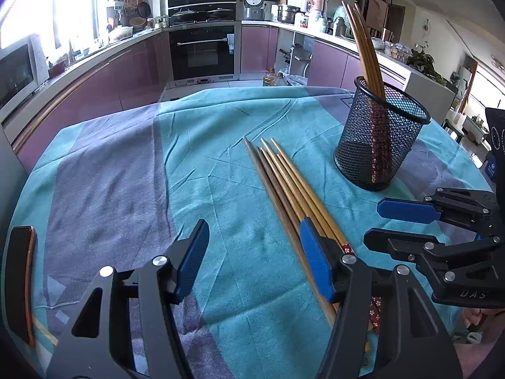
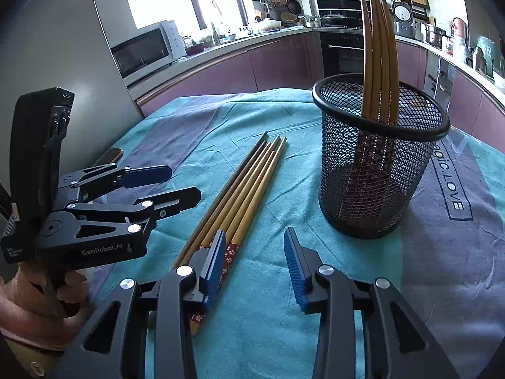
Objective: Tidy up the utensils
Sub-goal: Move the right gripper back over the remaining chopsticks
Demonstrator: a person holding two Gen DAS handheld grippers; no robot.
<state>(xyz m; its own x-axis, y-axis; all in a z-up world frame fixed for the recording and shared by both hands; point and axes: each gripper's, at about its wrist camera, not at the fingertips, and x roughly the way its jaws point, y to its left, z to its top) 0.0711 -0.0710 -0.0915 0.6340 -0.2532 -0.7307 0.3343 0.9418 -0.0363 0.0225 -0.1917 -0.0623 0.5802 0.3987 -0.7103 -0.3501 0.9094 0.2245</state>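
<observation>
Several wooden chopsticks (image 1: 285,183) lie bundled on the teal cloth, also in the right wrist view (image 2: 240,195). A black mesh cup (image 1: 380,139) stands behind them with several chopsticks upright inside (image 1: 366,50); it also shows in the right wrist view (image 2: 377,161). My left gripper (image 1: 254,240) is open and empty, its right finger over the bundle's handle ends. My right gripper (image 2: 254,249) is open and empty, its left finger over the bundle. Each gripper shows in the other's view: the right (image 1: 375,222), the left (image 2: 186,181).
A dark phone-like object lies at the table's left edge (image 1: 20,284), also in the right wrist view (image 2: 110,155). The round table is covered by the teal and grey cloth (image 1: 132,170). Kitchen counters, oven and microwave stand behind the table.
</observation>
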